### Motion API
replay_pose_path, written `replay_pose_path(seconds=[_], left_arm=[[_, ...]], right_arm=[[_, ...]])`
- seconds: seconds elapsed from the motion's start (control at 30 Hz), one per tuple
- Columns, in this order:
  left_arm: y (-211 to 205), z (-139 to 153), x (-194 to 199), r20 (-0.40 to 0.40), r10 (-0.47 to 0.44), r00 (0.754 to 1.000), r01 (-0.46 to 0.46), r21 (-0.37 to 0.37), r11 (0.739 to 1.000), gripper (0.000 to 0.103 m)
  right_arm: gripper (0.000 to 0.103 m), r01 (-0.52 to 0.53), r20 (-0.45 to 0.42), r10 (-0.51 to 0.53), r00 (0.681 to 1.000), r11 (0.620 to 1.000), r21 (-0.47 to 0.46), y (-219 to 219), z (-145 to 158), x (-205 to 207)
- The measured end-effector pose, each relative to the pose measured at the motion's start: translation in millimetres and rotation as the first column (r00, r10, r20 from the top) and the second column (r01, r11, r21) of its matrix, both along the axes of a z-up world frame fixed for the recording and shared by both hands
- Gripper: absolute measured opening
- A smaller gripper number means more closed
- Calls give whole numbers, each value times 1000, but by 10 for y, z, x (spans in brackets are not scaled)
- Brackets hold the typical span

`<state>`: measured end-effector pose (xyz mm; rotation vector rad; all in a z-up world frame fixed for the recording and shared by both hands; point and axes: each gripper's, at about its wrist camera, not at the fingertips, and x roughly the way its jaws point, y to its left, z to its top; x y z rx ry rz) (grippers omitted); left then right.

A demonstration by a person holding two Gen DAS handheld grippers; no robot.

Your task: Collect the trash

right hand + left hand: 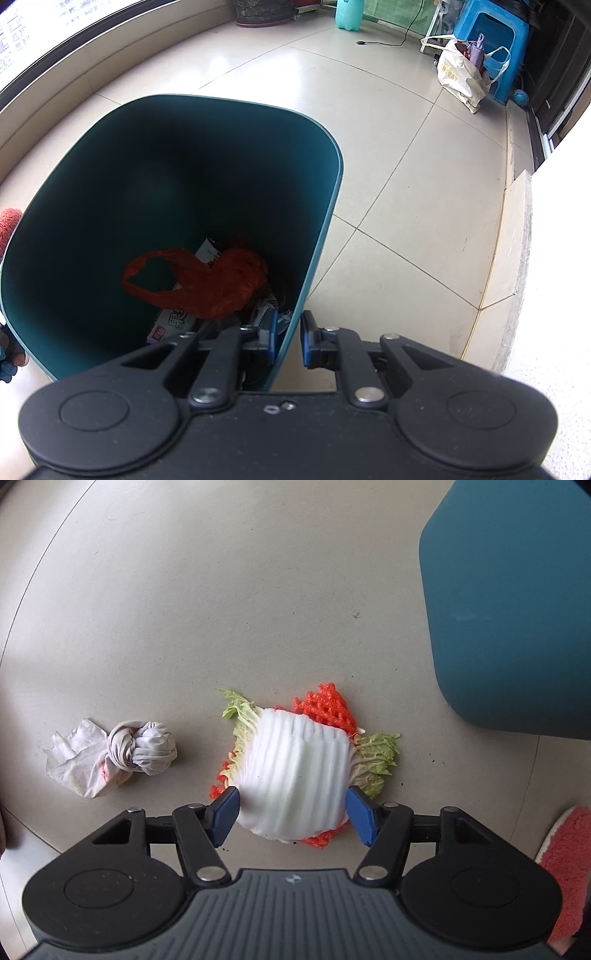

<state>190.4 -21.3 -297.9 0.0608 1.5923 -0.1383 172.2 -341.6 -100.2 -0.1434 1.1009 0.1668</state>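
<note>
My left gripper points straight down at the floor, its blue fingers spread wide on either side of a piece of cabbage: a white ribbed stalk with green leaf edges, lying on scraps of orange foam netting. The pads sit at the stalk's edges; I judge they are not yet pressing. To grip well, I should sink a little further so the pads bite the thick white part, not the limp leaves, then close firmly. Off to the left of the fingers lies a knotted, stained tissue; up to the right stands the teal bin.

My right gripper is clamped on the bin's near rim, one finger inside, one outside, steadying it. Beyond the fingers, inside, lie an orange plastic bag and printed packets whose writing I cannot read.
</note>
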Motion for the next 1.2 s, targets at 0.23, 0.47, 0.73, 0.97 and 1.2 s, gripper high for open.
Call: replay_pose_path(seconds=[0.23, 0.47, 0.73, 0.97, 1.2], left_arm=[[81, 184, -5, 18, 26, 999, -27, 17, 1000, 8], [205, 464, 13, 47, 8, 999, -6, -42, 999, 1], [247, 424, 6, 57, 64, 996, -58, -96, 994, 76], [-27, 29, 48, 59, -27, 998, 25, 28, 999, 82], [-89, -219, 20, 42, -36, 998, 34, 45, 998, 85]], right_arm=[[12, -1, 2, 1, 1000, 1000, 0, 2, -9, -16], [12, -1, 2, 1, 1000, 1000, -1, 2, -11, -20], [12, -5, 5, 5, 1000, 1000, -3, 10, -14, -25], [12, 1, 3, -1, 1000, 1000, 5, -6, -10, -24], [13, 2, 0, -2, 1000, 1000, 14, -27, -3, -4]])
